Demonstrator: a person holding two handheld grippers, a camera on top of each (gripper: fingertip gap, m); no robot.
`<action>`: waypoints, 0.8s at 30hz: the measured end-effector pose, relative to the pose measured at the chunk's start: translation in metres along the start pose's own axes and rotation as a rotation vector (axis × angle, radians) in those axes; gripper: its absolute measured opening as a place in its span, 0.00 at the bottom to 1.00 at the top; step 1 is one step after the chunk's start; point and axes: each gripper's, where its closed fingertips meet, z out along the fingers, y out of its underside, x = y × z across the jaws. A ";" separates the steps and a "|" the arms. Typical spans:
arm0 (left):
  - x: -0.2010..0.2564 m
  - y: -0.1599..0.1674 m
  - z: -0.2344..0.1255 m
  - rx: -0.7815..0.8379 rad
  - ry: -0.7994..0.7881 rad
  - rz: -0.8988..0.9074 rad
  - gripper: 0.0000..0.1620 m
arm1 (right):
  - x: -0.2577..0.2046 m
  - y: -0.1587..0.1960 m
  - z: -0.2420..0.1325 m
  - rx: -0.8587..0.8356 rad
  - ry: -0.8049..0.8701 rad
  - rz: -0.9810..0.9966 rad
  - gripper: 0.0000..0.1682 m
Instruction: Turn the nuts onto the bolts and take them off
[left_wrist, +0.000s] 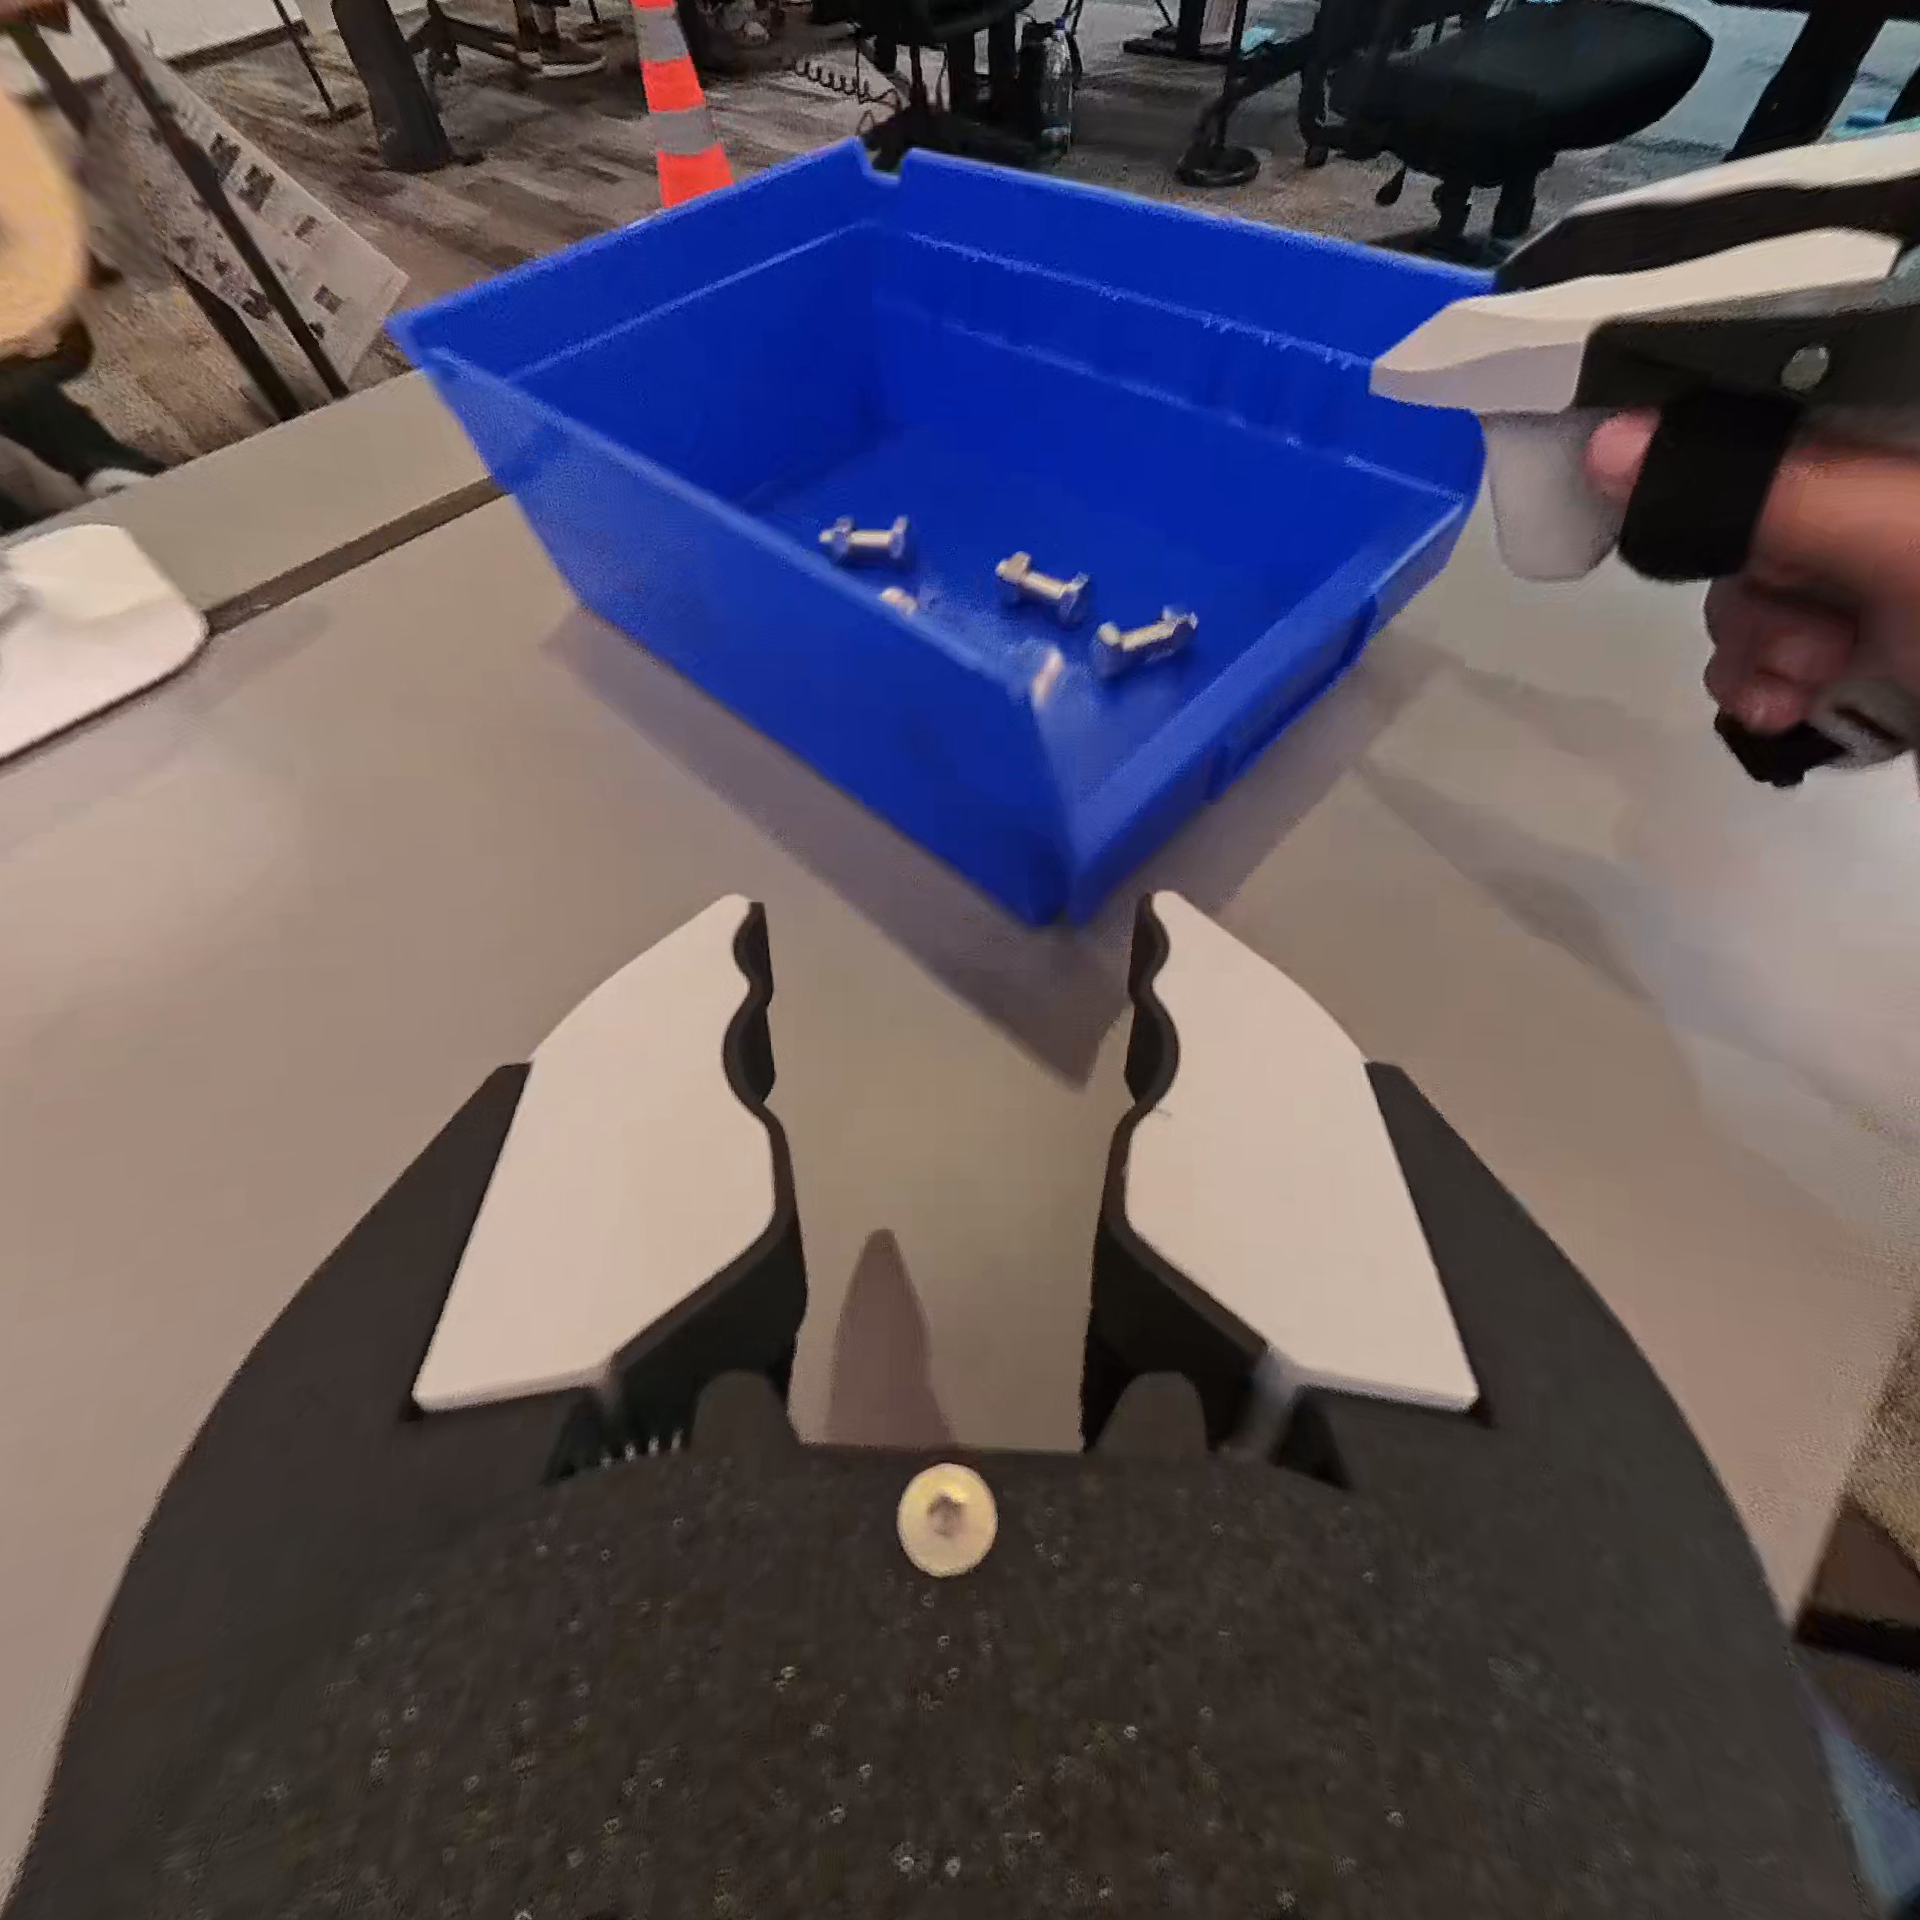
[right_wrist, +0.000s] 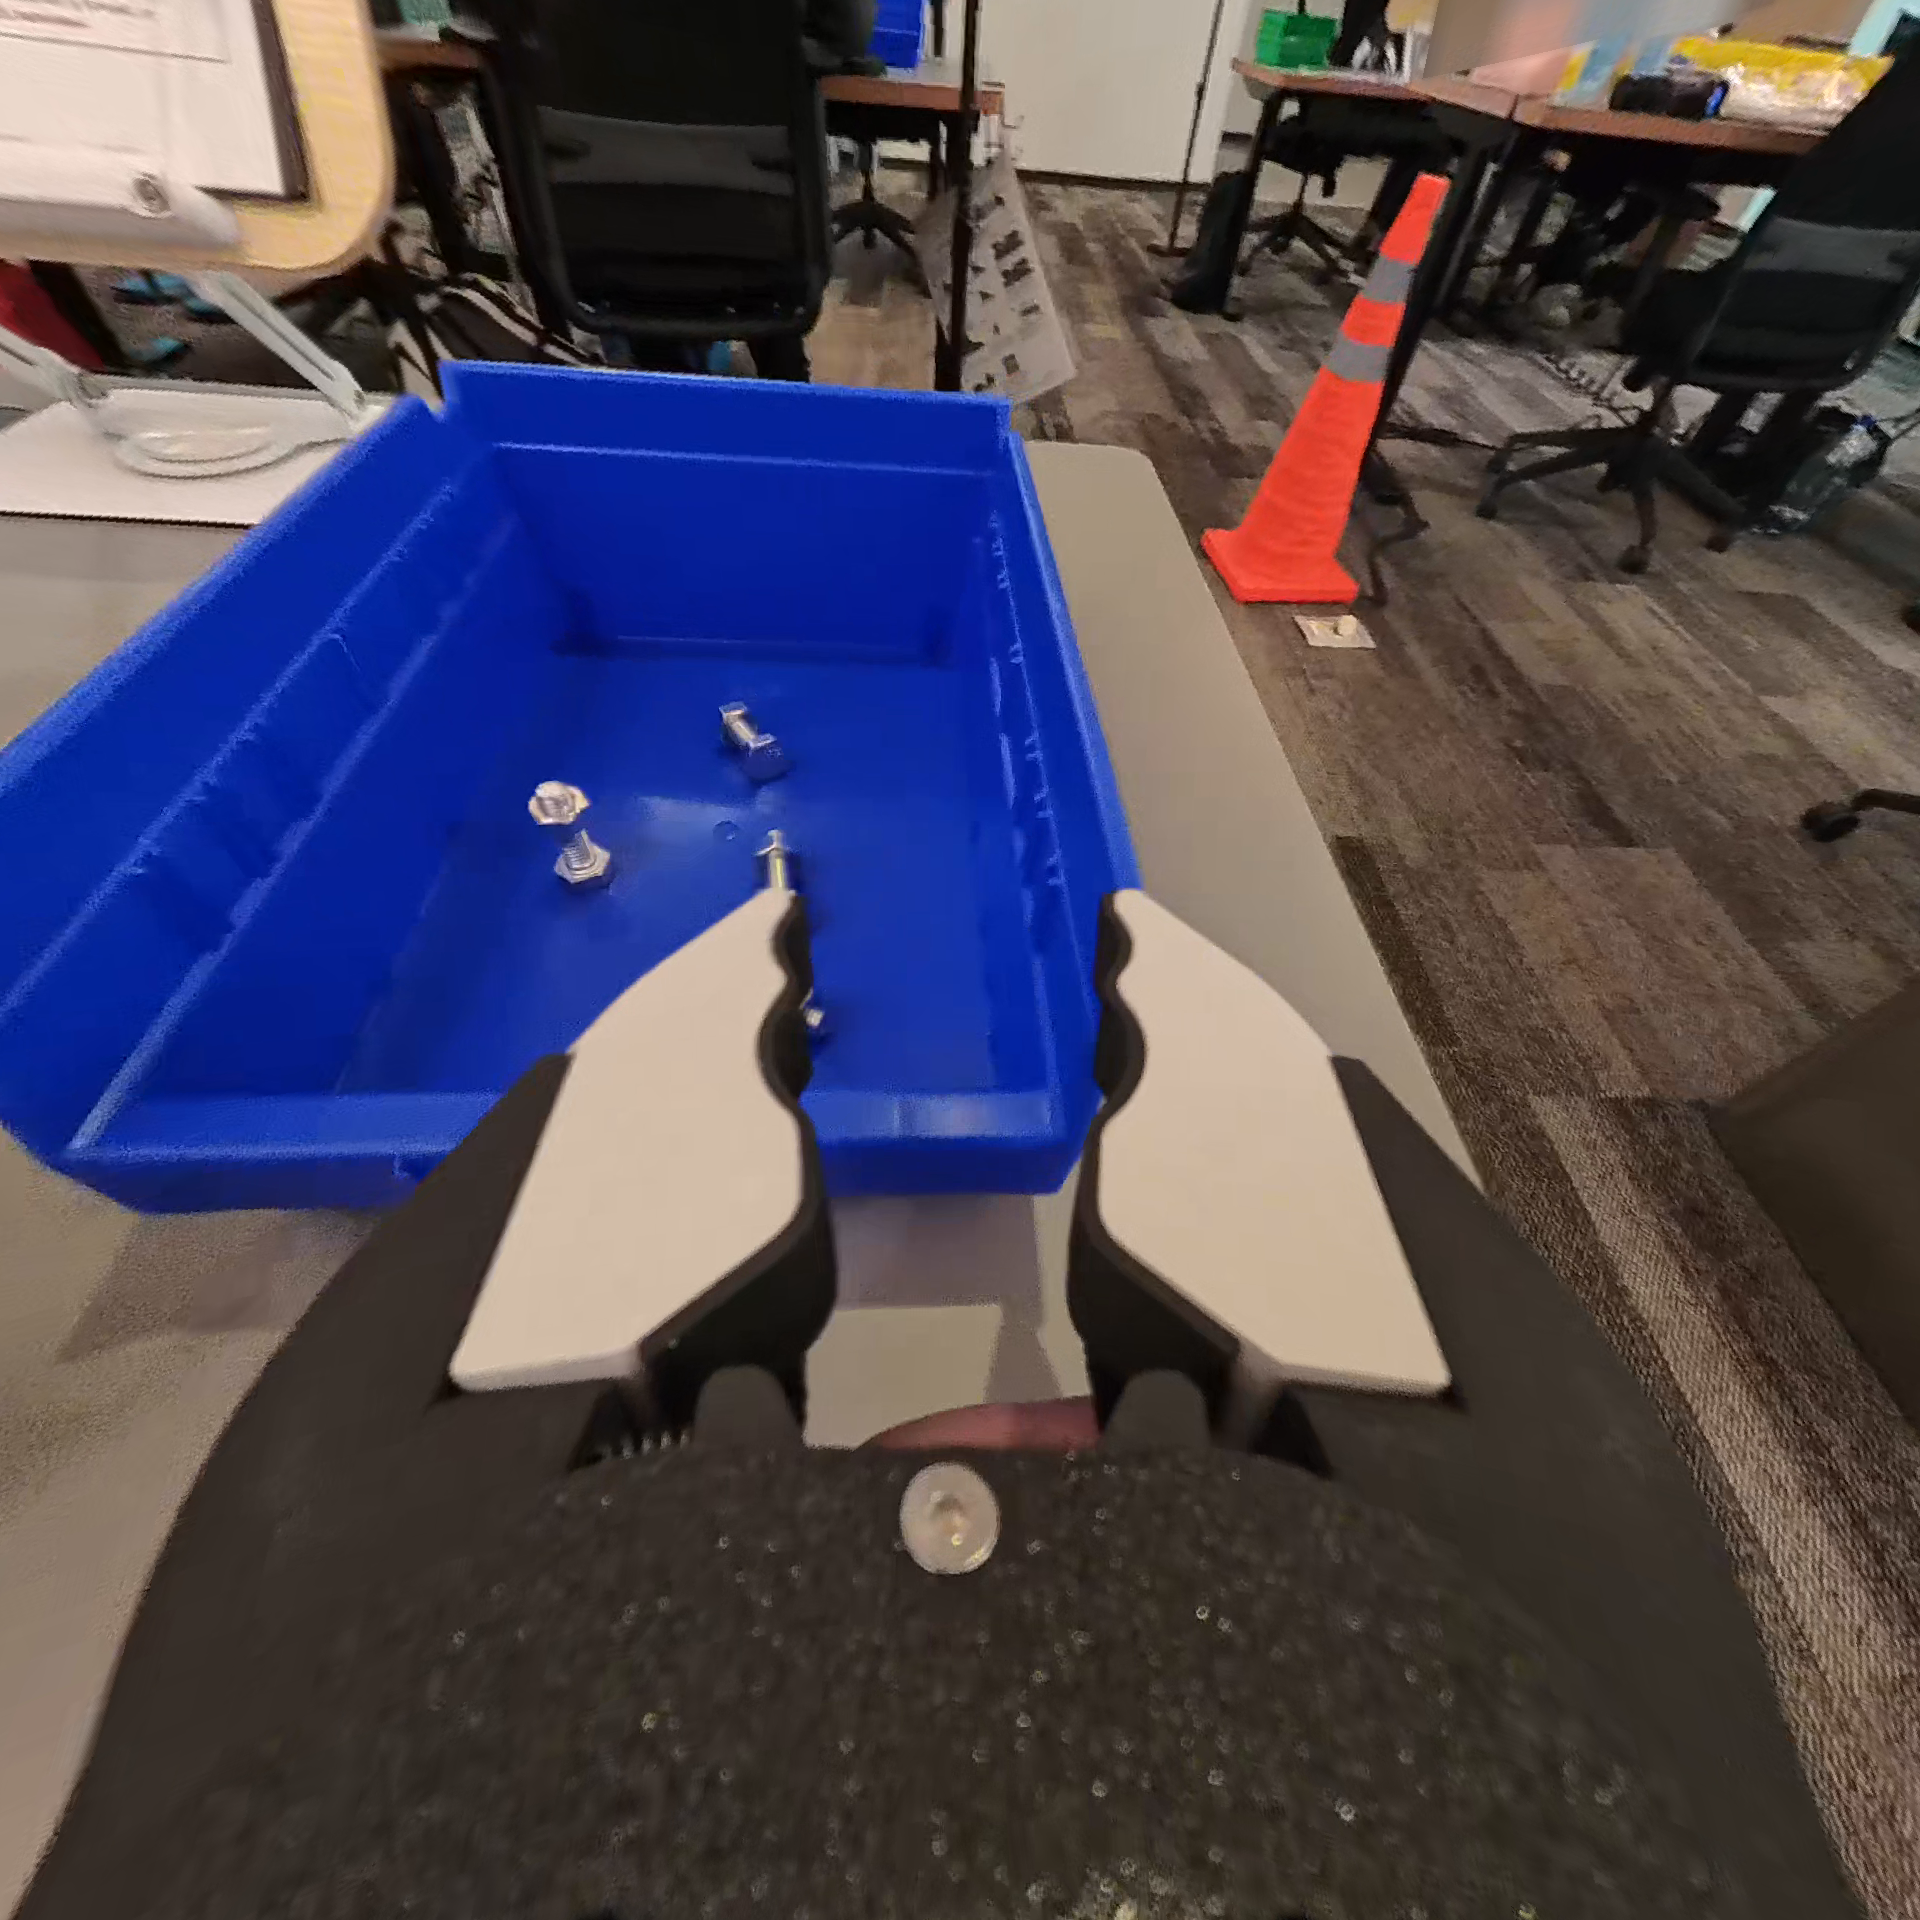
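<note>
Left claw (left_wrist: 951, 914) hangs low over the bare counter (left_wrist: 364, 935), jaws spread, nothing between them. Just beyond its tips sits the blue bin (left_wrist: 810, 707), cornerwise. Right claw (right_wrist: 945, 914) hovers over the bin's near wall, jaws also wide and empty. Down on the bin floor lie the bolts with nuts (right_wrist: 569, 844), small, shiny, scattered; one bolt (right_wrist: 774, 862) peeks out right at the right claw's left fingertip. Risk here, as I read it: the bolts are round and slick, so a pinch off centre could squirt one away. The bin looks light, and a claw bumping its wall may shove it. Beyond, an orange cone (right_wrist: 1340, 416) stands on the floor.
</note>
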 end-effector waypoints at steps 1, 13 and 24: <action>0.006 -0.004 0.016 0.000 0.001 -0.029 0.40 | 0.003 -0.002 0.003 0.012 0.008 0.002 0.30; -0.019 -0.017 0.080 -0.063 -0.144 -0.273 0.13 | 0.016 0.024 0.035 -0.079 0.033 0.107 0.05; -0.148 0.002 -0.039 0.013 -0.401 -0.292 0.02 | -0.152 -0.028 0.000 0.025 -0.025 0.142 0.02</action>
